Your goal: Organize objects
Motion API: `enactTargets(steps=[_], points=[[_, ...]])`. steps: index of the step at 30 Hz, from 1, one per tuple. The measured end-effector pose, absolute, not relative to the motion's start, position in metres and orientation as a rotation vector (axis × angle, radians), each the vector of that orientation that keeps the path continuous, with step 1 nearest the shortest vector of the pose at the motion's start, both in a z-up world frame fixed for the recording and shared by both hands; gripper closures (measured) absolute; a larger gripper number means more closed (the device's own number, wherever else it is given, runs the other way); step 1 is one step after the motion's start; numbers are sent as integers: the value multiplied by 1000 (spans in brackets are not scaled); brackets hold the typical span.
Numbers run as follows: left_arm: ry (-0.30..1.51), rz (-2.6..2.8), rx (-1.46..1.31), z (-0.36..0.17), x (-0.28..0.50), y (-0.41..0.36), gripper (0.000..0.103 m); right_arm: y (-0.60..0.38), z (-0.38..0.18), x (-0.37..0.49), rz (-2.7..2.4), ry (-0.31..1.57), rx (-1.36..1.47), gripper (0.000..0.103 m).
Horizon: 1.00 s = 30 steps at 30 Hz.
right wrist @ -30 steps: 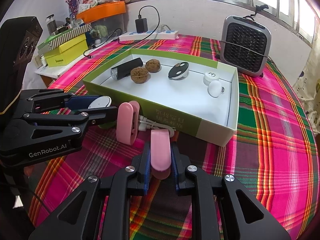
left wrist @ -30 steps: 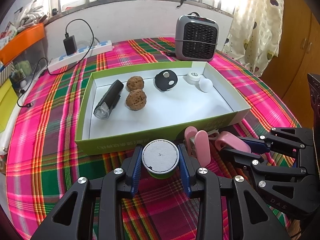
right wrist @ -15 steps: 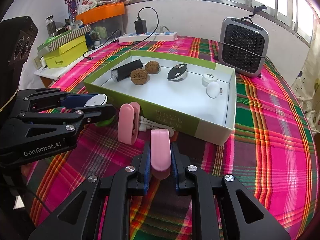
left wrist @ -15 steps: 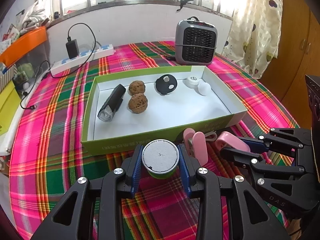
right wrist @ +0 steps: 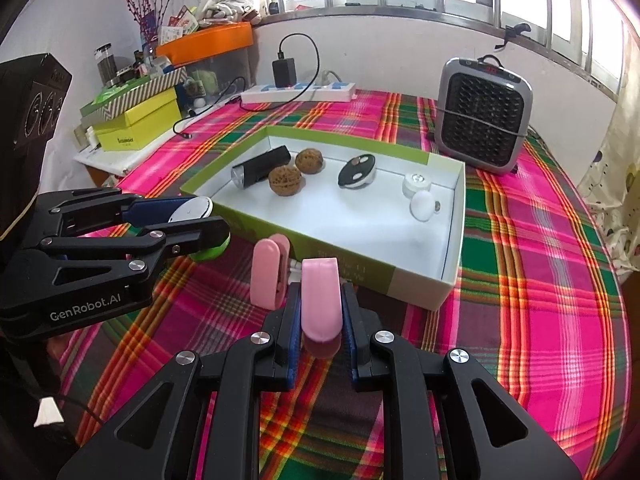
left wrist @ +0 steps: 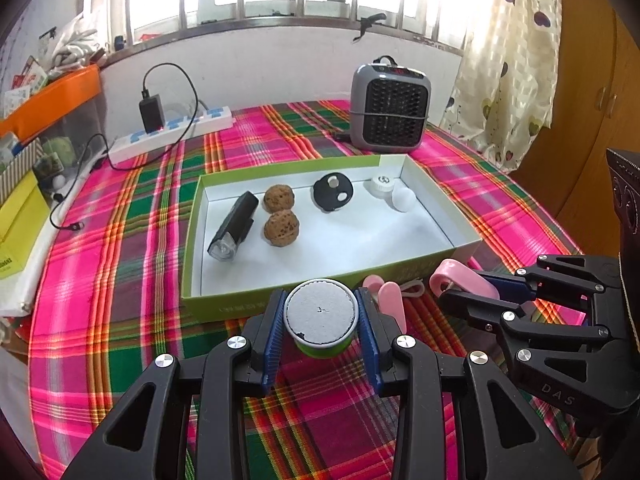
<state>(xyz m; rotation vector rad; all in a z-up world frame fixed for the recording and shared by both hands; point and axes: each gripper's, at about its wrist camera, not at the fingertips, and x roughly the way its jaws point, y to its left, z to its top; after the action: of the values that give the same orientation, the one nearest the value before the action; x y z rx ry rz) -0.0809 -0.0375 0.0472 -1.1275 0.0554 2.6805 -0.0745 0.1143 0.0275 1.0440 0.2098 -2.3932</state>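
Small round tub [left wrist: 321, 322], green-walled with a flat, speckled grey-white lid, clamped between the blue ribbed pads of the left gripper [left wrist: 320, 320], just in front of the box's near wall. Smooth pink plastic clip [right wrist: 321, 300], rounded at the end, pinched by the nearly closed right gripper [right wrist: 321, 312], also just outside that wall. One more pink clip [right wrist: 266, 272] upright beside it, joined by a white cord [right wrist: 294, 266].

Shallow cardboard box [left wrist: 248, 304], green outside, white inside, resting on the checked pink-and-green cloth [left wrist: 120, 240]. Inside, six things: one black cylindrical torch [left wrist: 233, 226] with a clear lens at the left; two wrinkled brown walnuts [left wrist: 281, 227] just beside it, close together; one black oval fob [left wrist: 333, 193] with two pale buttons; one small white round cap [left wrist: 380, 185]; one smooth white ball [left wrist: 403, 200] touching or nearly touching that cap in the far right corner.

Beyond the box, one grey heater [left wrist: 390, 108] with a black honeycomb grille, and one white power strip [left wrist: 172, 134] carrying a black charger.
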Motion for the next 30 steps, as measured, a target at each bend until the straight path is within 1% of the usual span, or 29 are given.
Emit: enactTargets(steps=[9,15,30], points=[[32,2697,-1106,56,-83,-46,71,112,37,-80,-2418,201,1043,84],[19,2718,-1101,61,-91,-53,71,114,45,-89,-2428,159,1038,84],[-6,2739,-1116,56,-119,-62,71,96,54,-132,-2399,104,1037,84]])
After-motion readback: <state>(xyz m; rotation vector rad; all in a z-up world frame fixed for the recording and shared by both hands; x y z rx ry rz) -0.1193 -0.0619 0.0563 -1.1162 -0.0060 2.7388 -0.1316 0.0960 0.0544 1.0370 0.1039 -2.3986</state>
